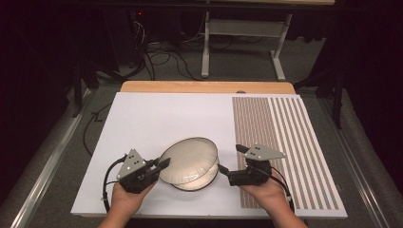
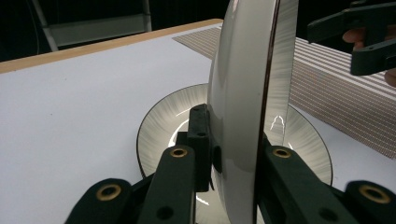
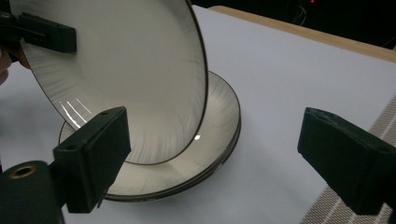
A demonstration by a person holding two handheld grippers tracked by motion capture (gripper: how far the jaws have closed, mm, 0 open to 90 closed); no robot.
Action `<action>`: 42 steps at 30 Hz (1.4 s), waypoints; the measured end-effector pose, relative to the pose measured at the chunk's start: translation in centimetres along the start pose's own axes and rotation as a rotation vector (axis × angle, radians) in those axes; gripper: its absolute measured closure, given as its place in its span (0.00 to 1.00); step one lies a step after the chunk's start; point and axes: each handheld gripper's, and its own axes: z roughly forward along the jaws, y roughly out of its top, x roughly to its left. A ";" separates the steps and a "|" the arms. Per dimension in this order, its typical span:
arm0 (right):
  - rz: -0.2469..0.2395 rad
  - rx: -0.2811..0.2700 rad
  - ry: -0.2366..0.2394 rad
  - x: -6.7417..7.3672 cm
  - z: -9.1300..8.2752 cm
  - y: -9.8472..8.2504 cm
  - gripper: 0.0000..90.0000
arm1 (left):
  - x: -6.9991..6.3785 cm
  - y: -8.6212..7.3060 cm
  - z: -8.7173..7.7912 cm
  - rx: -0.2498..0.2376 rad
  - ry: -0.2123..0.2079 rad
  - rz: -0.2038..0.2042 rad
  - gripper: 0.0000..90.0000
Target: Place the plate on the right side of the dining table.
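White table [image 1: 157,118] | left gripper [image 1: 161,165] clamps tilted upper plate [image 1: 187,159] | right gripper [image 3: 210,163] apart; its view reveals lower plates [image 3: 219,140]

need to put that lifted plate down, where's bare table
Bare: the white sheet between the plates and the wooden edge, and the striped mat. Crowded: near edge, where the left gripper tilts the lifted plate over the lower plate, right gripper alongside.

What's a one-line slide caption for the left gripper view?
Left gripper clamps the rim of a tilted plate above a second plate lying on the white table.
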 end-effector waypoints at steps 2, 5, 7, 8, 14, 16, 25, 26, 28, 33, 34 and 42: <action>0.001 0.004 0.008 0.1 0.3 0.1 0.14 | 0.1 0.0 0.0 0.004 0.000 0.001 0.89; 0.022 0.013 0.027 0.3 1.5 0.1 0.18 | 0.2 0.0 0.1 0.013 0.004 -0.011 0.88; 0.030 0.021 0.036 0.3 2.2 0.1 0.20 | 0.2 0.0 0.1 0.012 0.002 -0.010 0.88; 0.033 0.026 0.039 0.4 2.5 0.0 0.21 | 0.2 0.0 0.1 0.011 0.001 -0.008 0.88; 0.051 0.031 0.051 0.6 3.7 -0.1 0.34 | 0.2 0.0 0.1 0.011 0.001 -0.007 0.88; 0.062 0.034 0.065 0.6 4.5 -0.2 0.42 | 0.2 0.0 0.1 0.010 0.000 -0.003 0.88; 0.107 0.059 0.094 0.5 5.9 -0.9 0.70 | 0.1 0.0 0.0 0.008 0.001 0.003 0.89; 0.104 0.057 0.091 0.5 5.9 -0.9 0.72 | 0.1 0.0 0.0 0.008 0.001 0.003 0.89; 0.108 0.059 0.104 0.4 6.1 -1.0 0.75 | 0.1 0.0 0.0 0.009 0.001 0.001 0.89; 0.123 0.068 0.117 0.3 6.1 -1.0 0.80 | 0.1 -0.1 0.1 0.008 0.004 -0.002 0.88; 0.128 0.067 0.119 0.3 6.1 -1.0 0.80 | 0.2 -0.1 0.1 0.009 0.004 -0.004 0.88; 0.191 0.068 0.151 -0.2 5.9 -1.0 0.86 | 0.4 -0.1 0.0 0.008 -0.006 -0.039 0.89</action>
